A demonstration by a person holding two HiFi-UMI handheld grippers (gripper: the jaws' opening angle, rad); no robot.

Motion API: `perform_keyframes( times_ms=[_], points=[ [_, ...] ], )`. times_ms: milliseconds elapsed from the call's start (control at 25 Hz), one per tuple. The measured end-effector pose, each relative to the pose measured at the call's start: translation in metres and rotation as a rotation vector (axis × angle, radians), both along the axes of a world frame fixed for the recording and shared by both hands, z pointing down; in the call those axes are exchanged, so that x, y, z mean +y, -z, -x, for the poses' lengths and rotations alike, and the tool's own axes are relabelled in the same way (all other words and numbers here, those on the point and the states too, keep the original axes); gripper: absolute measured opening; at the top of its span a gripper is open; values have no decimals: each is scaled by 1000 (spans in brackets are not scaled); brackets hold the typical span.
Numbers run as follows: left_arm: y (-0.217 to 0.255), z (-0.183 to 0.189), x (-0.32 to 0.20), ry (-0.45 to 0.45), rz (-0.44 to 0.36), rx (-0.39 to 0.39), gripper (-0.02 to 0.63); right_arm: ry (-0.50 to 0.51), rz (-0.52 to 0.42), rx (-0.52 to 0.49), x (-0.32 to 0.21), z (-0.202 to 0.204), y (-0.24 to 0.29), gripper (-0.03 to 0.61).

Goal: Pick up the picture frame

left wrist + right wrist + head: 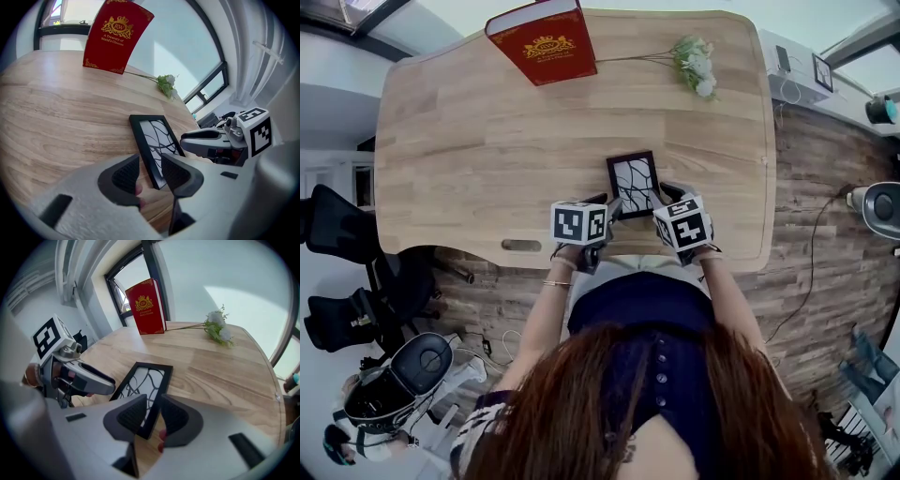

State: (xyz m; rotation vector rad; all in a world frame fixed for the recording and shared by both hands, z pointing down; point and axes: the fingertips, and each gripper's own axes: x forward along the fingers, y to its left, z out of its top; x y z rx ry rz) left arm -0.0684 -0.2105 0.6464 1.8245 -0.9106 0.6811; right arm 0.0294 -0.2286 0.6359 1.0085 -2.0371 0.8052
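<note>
Nearest the camera, a person's hair and dark top are seen from above, with both forearms stretched to the near edge of a wooden table [469, 141]. The left gripper [150, 171] and the right gripper [153, 414] are held side by side there, each tilted downward.

Between them the picture frame [634, 183], black with a white panel of dark curved lines, lies flat on the table close to its front edge. The left gripper's jaws are spread wide, with the frame's left rail between them and bare wood seen beside it, so nothing is squeezed. The right gripper's jaws are likewise parted astride the right rail, and no pressing is apparent.

The task is judged to be at the approach. The frame is straddled but not gripped, and closing and lifting are left to do.

Farther off, a red book [546, 39] stands on end and white flowers [696, 64] lie near the far edge.

In the head view the jaw tips and the frame's near corners are covered by the marker cubes. Whether any pad touches the frame cannot be settled.
</note>
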Motion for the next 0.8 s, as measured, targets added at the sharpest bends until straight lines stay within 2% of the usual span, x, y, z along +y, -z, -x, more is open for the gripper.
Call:
perform_keyframes(
  times_ms=[440,800],
  points=[
    [-10,-7,3,2,27,16,141,-26,60,-9,1,-2,-18,100],
    [-14,-10,4,14,41,30,141,-68,99,-56,0,-3,-22,108]
  ],
)
